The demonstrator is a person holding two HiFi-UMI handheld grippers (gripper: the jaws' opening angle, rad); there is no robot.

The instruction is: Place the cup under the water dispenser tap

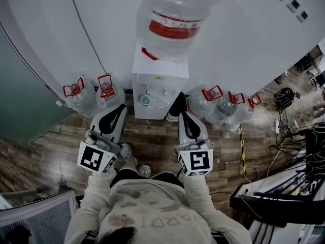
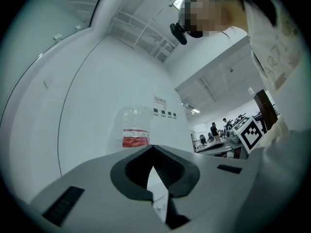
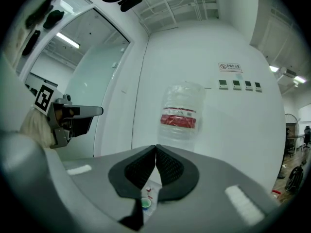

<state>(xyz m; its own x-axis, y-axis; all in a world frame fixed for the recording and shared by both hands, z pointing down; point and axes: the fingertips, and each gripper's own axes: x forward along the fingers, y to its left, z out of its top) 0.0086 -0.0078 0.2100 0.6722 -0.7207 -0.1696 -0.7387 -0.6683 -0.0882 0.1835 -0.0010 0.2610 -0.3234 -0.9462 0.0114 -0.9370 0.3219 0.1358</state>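
A small green cup [image 1: 145, 100] stands on the white water dispenser's [image 1: 158, 80] drip ledge, below its two taps. A large clear bottle [image 1: 172, 14] with a red label sits on top of the dispenser. In the head view my left gripper [image 1: 122, 108] and right gripper [image 1: 182, 115] hang side by side in front of the dispenser, apart from the cup. Both are shut with nothing between their jaws. The right gripper view shows the cup [image 3: 145, 204] low down, through the gap under the closed right gripper's [image 3: 156, 147] tips. The left gripper [image 2: 152, 147] points at the bottle [image 2: 134, 130].
Several water jugs with red handles stand on the wooden floor left [image 1: 105, 91] and right [image 1: 213, 100] of the dispenser, against the curved white wall. A glass partition [image 1: 20, 95] is at left. A desk with cables [image 1: 289, 187] and a yellow-black strip [image 1: 241, 146] lie at right.
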